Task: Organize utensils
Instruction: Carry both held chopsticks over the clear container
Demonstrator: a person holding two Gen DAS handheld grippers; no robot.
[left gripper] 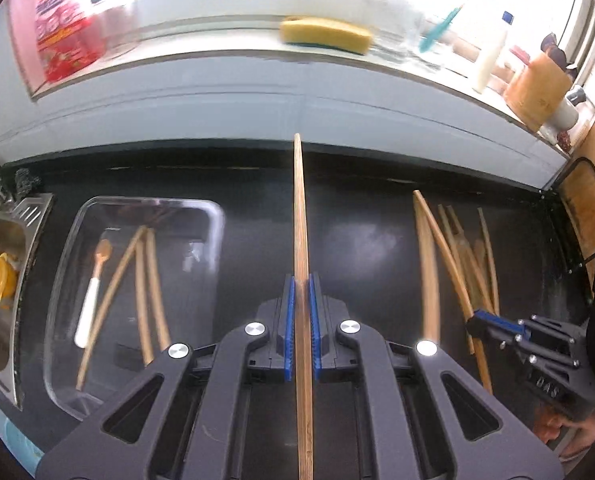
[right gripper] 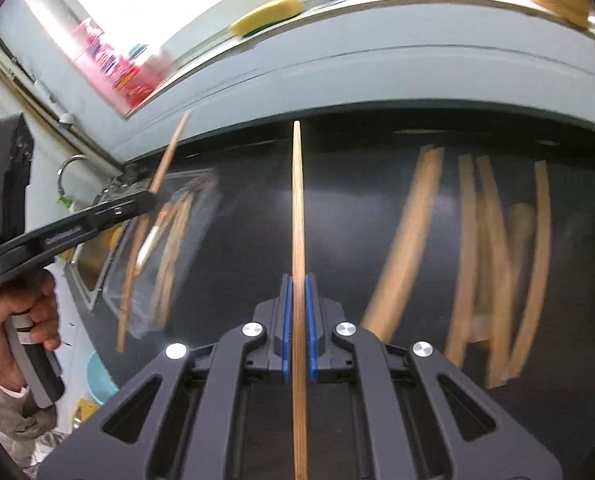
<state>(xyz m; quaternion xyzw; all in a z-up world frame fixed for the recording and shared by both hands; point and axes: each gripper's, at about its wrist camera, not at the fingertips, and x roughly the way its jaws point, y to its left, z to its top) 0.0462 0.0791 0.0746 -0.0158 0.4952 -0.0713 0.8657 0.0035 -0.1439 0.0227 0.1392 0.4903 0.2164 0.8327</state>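
The left gripper [left gripper: 302,300] was clamped on a wooden chopstick [left gripper: 300,208]. The right gripper [right gripper: 296,304] pinched another chopstick [right gripper: 297,200]. Beyond, a clear tray [left gripper: 213,216] held chopsticks and a spoon [left gripper: 95,280]; loose chopsticks [left gripper: 449,256] lay on the dark counter [left gripper: 357,240].

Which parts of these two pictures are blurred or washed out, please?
Left wrist view: the window ledge is overexposed, the sponge smeared; the chopstick in the left tool stays sharp. Right wrist view: the loose chopsticks and glass tray streak with motion blur, while the right tool is crisp.
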